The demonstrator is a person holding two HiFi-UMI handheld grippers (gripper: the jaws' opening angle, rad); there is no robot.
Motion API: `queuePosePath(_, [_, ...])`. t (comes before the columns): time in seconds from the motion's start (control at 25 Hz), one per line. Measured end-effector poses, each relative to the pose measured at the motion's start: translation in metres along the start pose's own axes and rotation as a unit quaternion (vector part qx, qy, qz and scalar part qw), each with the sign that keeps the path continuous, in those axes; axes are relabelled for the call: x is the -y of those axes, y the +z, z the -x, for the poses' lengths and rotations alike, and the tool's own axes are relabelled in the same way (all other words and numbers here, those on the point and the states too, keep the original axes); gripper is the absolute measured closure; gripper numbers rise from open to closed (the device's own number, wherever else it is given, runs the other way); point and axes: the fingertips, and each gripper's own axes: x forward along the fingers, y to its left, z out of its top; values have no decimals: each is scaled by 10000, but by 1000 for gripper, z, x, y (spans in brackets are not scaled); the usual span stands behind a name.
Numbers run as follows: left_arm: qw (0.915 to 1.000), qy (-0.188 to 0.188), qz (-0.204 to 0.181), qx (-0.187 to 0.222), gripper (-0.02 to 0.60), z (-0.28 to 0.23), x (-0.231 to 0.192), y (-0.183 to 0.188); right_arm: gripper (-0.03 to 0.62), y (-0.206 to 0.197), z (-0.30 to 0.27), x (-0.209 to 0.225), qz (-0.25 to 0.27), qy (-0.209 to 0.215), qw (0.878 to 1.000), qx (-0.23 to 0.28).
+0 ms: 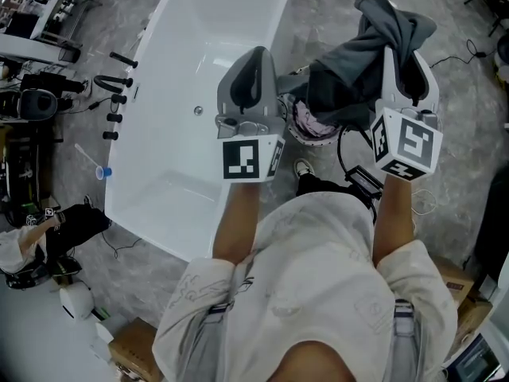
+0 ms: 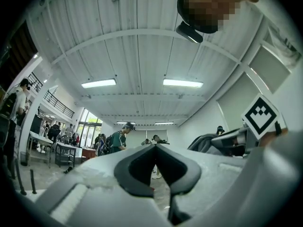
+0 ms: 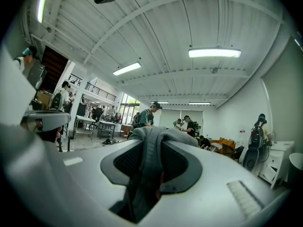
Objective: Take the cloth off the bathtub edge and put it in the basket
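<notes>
Clear of the bathtub [image 1: 199, 70] edge and up in the air: the dark grey cloth [image 1: 350, 86], bunched and pinched in the right tongs [image 3: 152, 143]. Jaws there nearly closed, parted only by the fabric, with a fold spilling over the tips and down between the pads in the right gripper view. Hanging in heavy folds from the tongs, draped over part of the round basket [image 1: 312, 127] on the floor just beside the tub's right wall. Hard to tell whether touching the basket rim or merely above it. A pale pinkish inside showing at the basket's edge.

Over to the left tongs [image 2: 154, 148]: tips together, nothing between them, held above the tub's right rim, close beside the hanging cloth.

On each set of tongs, a cube with black-and-white square markers [image 1: 250, 157], plain block patterns facing the head camera.

Further out: a small round drain [image 1: 198, 111] in the white tub's bottom. Black tap fittings [image 1: 118, 82] scattered on the grey marbled floor [image 1: 445, 189], on the far side of the tub from the basket. Down at the lower left, a cardboard box [image 1: 131, 352].
</notes>
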Motion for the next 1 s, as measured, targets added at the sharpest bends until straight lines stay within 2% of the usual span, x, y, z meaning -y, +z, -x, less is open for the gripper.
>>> queuePosePath(0.72, [9999,-50,78,-102,583,-6,-2,-11,479,-44,-18,-14,-90,175,9981,-590])
queuePosePath(1.0, [9998,-111,102,-143,583,-5,3,-17,479,-101,-25,-19,-318,279,9923,-1160])
